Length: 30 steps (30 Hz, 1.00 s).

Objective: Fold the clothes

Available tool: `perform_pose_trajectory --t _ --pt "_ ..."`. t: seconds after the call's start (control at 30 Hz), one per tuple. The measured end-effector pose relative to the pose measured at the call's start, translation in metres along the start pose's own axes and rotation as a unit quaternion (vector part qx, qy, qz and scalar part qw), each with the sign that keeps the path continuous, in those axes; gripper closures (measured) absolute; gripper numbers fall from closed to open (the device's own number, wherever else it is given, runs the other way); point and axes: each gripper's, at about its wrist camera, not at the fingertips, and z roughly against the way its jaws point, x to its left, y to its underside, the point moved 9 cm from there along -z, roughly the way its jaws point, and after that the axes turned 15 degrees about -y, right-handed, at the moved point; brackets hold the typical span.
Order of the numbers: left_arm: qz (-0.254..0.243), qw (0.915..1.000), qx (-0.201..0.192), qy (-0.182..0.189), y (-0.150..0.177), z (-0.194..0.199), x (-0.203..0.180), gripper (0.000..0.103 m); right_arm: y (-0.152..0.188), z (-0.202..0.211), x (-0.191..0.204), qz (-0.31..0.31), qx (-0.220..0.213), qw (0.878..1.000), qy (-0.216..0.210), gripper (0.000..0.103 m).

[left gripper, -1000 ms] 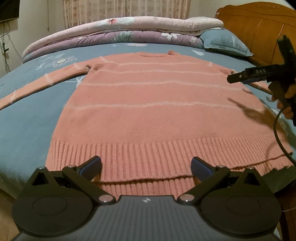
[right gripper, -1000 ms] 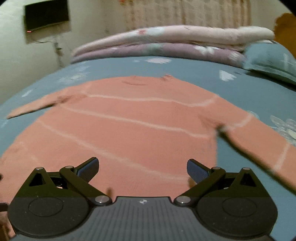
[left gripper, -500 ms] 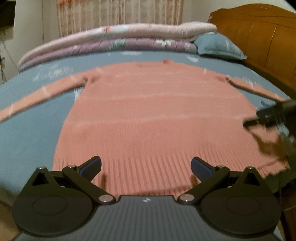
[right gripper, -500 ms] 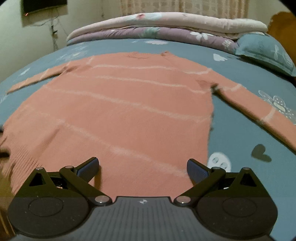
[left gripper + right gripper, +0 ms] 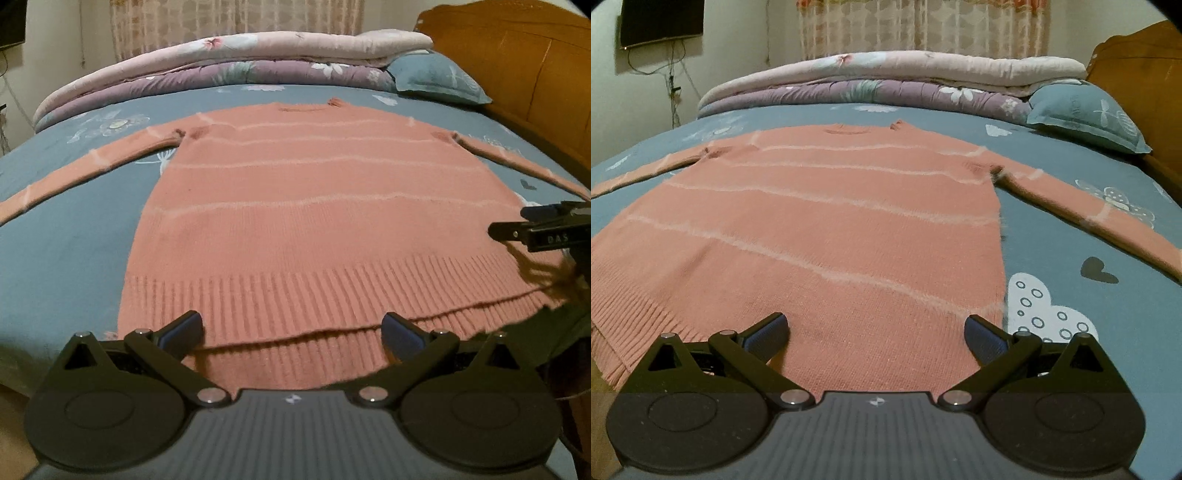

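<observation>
You are holding the left gripper (image 5: 291, 330) low over the ribbed hem of one pink sweater (image 5: 325, 221), fingers (image 5: 183, 326) spread wide, gripping nothing. Your right gripper (image 5: 877, 332) is hovering over its right side, fingers equally apart. The sweater is lying flat on the bed (image 5: 1052, 258), two sleeves outstretched.
</observation>
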Motion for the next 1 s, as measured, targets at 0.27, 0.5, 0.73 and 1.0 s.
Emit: perform_pose_trajectory --t 0.27,0.5,0.73,1.0 --pt "0.019 0.9995 -0.002 -0.024 -0.027 -0.032 0.031 0.001 -0.001 -0.001 0.0 -0.002 -0.003 1.0 0.005 0.0" --pt "0.048 0.9988 0.011 0.004 -0.011 -0.029 0.047 0.001 -0.002 -0.002 0.0 -0.006 0.002 1.0 0.009 0.0" --pt "0.035 0.9988 -0.025 0.024 -0.036 -0.021 0.046 0.001 -0.004 -0.005 0.0 -0.018 0.011 1.0 0.023 0.0" --pt "0.002 0.9952 -0.021 0.096 -0.051 -0.038 0.039 0.001 -0.008 -0.009 -0.001 -0.048 0.027 0.997 0.054 0.0"
